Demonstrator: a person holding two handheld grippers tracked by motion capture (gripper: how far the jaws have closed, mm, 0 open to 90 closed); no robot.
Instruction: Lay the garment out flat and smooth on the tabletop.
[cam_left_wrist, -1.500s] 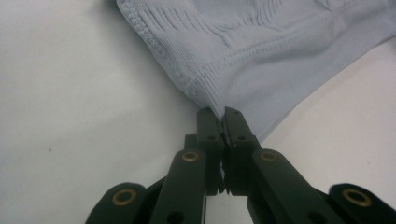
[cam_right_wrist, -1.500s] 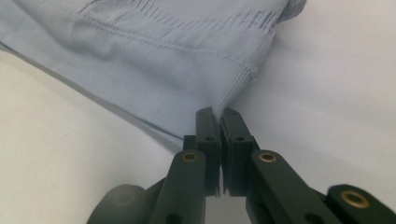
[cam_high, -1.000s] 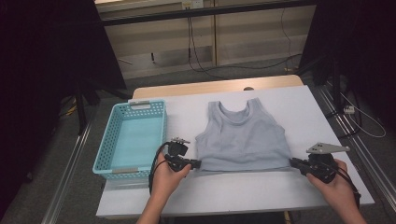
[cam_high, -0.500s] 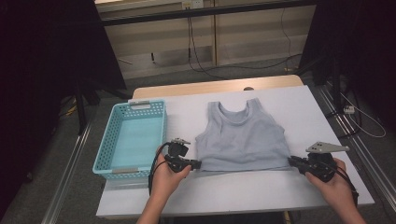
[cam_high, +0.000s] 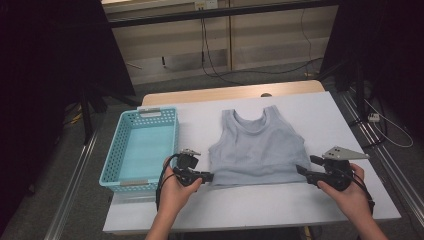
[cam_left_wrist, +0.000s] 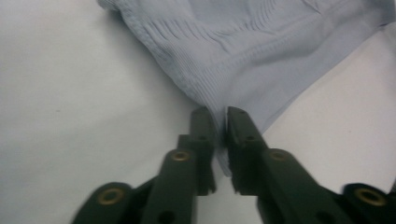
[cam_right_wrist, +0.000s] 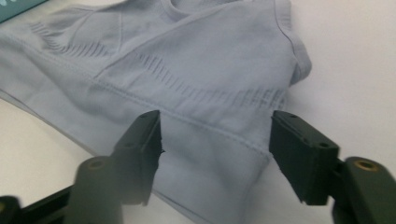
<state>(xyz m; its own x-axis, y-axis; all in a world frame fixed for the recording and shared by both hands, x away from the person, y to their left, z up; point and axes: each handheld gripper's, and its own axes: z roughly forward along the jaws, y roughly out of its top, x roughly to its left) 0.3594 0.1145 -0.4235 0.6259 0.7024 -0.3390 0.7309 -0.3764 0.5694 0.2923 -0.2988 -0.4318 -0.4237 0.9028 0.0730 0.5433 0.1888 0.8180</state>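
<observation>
Grey tank top (cam_high: 256, 147) lies flat on the white counter (cam_high: 250, 205). The left tongs (cam_left_wrist: 219, 122), just opening, barely pinch its hem corner; the right tongs (cam_right_wrist: 215, 140) have just spread wide, straddling the opposite corner.

Both hands are reaching in low and level; the left gripper (cam_high: 207, 176) is opening slightly, jaws nearly together; the right gripper (cam_high: 301, 170) is spreading wide.

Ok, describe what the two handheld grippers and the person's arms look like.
Both grippers are black. The left gripper trails a looping black cable; its fingers are blocky with brass-coloured screws. The right gripper carries a grey three-cornered plate on top. The forearms are bare, with no sleeves in view.
</observation>
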